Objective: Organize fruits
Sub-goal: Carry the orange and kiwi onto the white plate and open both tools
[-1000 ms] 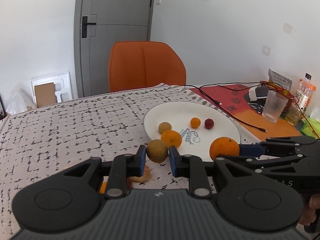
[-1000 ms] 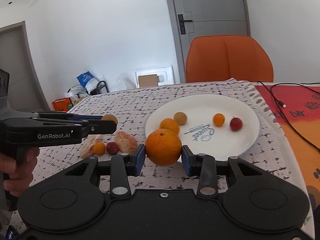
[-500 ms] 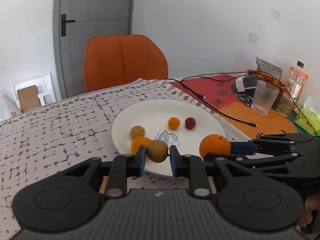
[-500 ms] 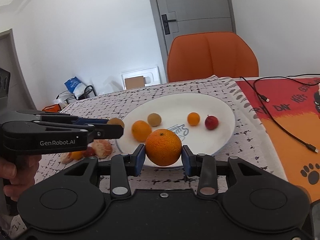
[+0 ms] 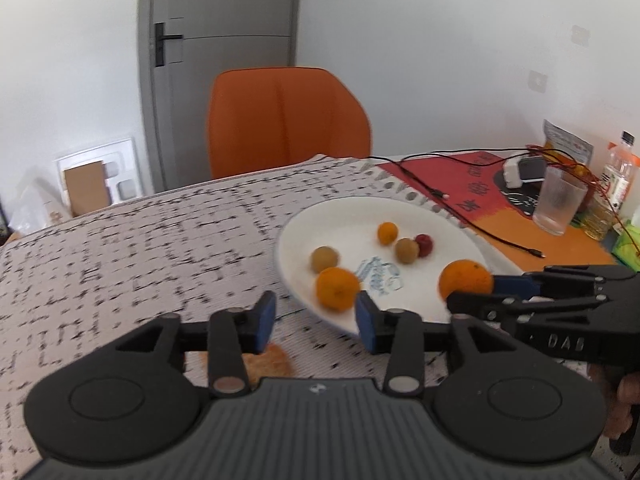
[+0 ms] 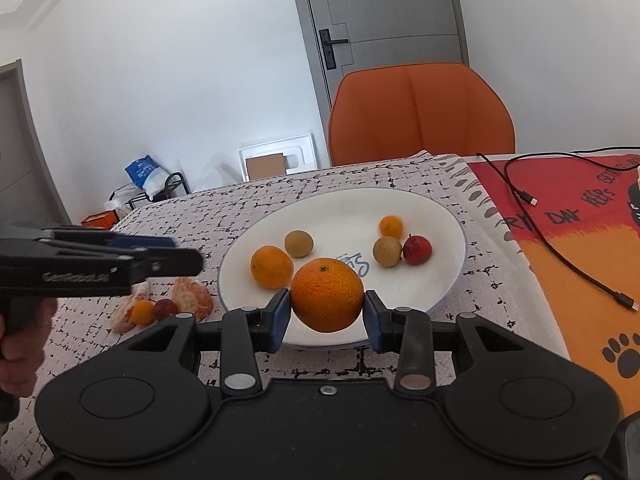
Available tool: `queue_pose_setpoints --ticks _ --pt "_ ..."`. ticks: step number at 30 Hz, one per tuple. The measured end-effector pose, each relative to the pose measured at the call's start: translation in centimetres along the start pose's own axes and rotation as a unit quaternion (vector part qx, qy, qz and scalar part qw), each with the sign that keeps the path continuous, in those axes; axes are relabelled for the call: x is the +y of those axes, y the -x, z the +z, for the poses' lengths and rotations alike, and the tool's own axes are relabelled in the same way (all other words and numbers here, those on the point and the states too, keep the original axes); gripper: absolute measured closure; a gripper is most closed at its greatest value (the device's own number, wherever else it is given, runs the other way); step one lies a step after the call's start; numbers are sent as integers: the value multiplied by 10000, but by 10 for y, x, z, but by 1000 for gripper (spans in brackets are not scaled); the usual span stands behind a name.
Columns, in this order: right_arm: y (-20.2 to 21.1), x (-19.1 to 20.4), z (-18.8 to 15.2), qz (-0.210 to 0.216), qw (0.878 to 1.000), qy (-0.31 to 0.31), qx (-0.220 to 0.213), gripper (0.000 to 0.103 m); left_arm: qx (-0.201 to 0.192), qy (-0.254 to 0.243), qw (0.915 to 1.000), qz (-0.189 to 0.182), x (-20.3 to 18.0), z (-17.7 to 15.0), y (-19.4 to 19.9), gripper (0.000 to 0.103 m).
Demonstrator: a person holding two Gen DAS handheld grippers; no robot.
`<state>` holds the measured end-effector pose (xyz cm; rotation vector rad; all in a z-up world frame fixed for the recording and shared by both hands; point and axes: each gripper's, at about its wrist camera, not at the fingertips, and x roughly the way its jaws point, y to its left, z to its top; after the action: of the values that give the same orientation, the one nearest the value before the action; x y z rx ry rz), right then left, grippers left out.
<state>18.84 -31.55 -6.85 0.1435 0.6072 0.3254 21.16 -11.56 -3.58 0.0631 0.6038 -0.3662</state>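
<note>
The right gripper [image 6: 325, 312] clamps the orange [image 6: 327, 294] above the near rim of the plate [image 6: 448, 216], positioned for release there. The left gripper [image 5: 316, 318] jaws are opening, nothing between them. Five fruits lie on the plate; a brown one [image 6: 387, 251] touches the red one [image 6: 417, 249]. Left of the plate: peeled segments [image 6: 192, 300] and small fruits. Landing area unobstructed.

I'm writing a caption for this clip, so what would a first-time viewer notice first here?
Most striking is the big orange clamped in the right gripper over the near rim of the white plate. Five smaller fruits lie on the plate, among them a small red fruit beside a brown one. The left gripper, jaws opening and empty, hangs by the plate's edge, and an orange chair stands behind the table.
</note>
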Motion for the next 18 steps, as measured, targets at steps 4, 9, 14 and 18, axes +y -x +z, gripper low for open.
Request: queue_pose_setpoints --ticks 4,9,14,18 --pt "-2 3 2 -30 10000 -18 -38 54 -57 82 9997 219 13 -6 12 41" --pt "3 11 7 -18 9997 17 -233 34 -59 235 9987 441 30 -16 23 27" --pt "3 21 7 67 9997 67 -244 27 -63 362 9975 598 43 -25 33 24" --pt "2 29 6 124 9996 117 -223 22 -72 424 9966 696 50 -31 41 21"
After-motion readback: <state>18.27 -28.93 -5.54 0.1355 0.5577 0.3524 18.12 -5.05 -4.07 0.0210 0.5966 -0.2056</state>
